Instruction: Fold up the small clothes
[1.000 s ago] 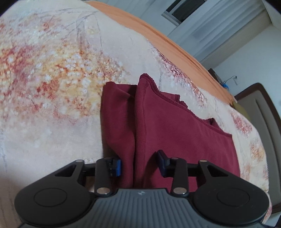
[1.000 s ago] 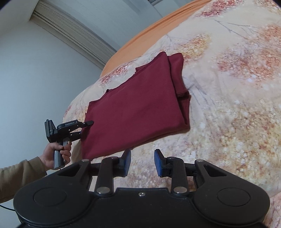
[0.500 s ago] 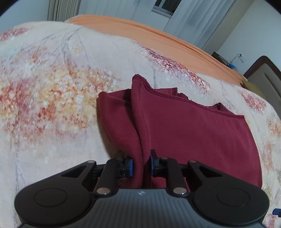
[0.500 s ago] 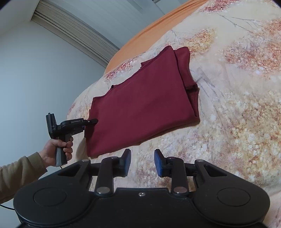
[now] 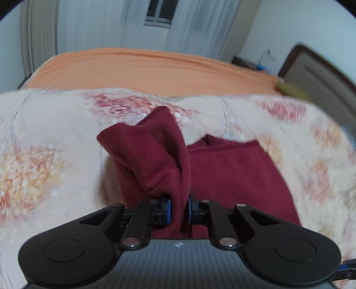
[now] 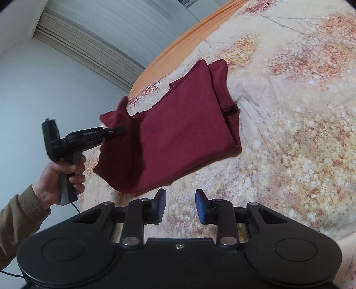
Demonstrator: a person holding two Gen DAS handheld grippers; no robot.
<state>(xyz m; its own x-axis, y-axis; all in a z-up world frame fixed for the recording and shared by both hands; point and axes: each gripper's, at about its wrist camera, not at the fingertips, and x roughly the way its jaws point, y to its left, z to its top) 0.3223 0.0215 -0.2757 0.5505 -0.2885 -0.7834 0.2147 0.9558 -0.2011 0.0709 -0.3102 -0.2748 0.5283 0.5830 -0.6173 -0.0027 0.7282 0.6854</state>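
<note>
A dark red garment point(image 6: 182, 124) lies folded on the floral bedspread point(image 6: 289, 133). My left gripper point(image 5: 179, 206) has its blue pads pressed on a bunched edge of the garment point(image 5: 155, 155) and its jaws are still closing. That end hangs raised off the bed, while the rest point(image 5: 233, 177) lies flat. In the right wrist view a hand point(image 6: 64, 175) holds the left gripper point(image 6: 121, 131) at the garment's near left corner. My right gripper point(image 6: 180, 202) hovers over the bedspread just short of the garment's near edge, open, nothing between its fingers.
An orange sheet point(image 5: 144, 69) covers the far part of the bed. A padded headboard point(image 5: 316, 77) stands at the right, with a small bedside table point(image 5: 247, 62) beside it. Curtains and a window point(image 5: 159, 13) line the far wall. A brown sleeve point(image 6: 17, 213) shows at lower left.
The left gripper closed on the garment's edge, then rose and rolled, lifting that end off the bed. The right gripper stayed where it was.
</note>
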